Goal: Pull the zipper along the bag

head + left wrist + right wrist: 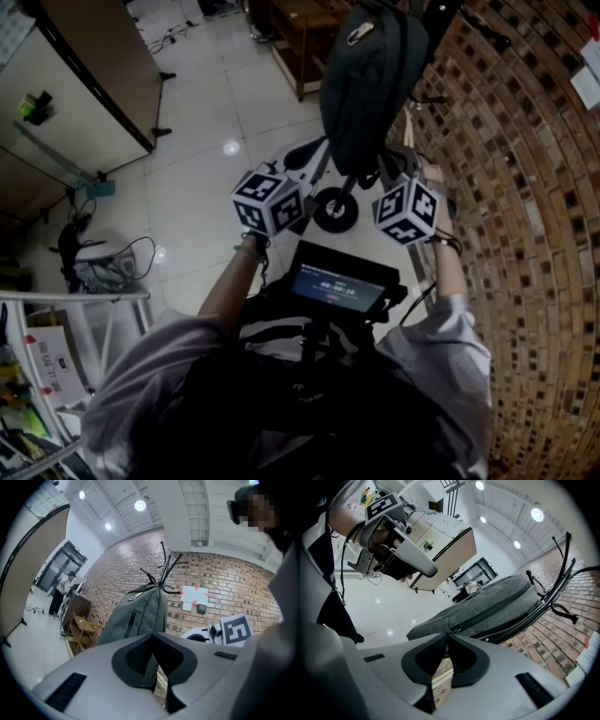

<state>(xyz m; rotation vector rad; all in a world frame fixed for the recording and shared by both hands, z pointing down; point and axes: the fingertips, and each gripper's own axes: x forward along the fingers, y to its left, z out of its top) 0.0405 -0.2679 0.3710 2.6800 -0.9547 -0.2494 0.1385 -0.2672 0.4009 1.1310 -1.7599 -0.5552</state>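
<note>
A grey backpack (370, 84) hangs from a black coat rack (560, 573) by the brick wall. In the right gripper view the bag (487, 606) runs across the frame, and its small metal zipper pull (453, 631) sits right at my right gripper's (446, 637) tips, which pinch it. In the left gripper view the bag (136, 616) drops straight into my left gripper (153, 637), whose tips meet on its lower edge. The head view shows both grippers under the bag's bottom, the left gripper (319, 155) at its left and the right gripper (389, 167) at its right.
A brick wall (525, 234) stands close on the right. A black wheel (336, 208) sits on the floor below the bag. There is a wooden shelf (300, 37) behind the bag and a small screen (336, 286) at my chest. A person (58, 595) stands far off.
</note>
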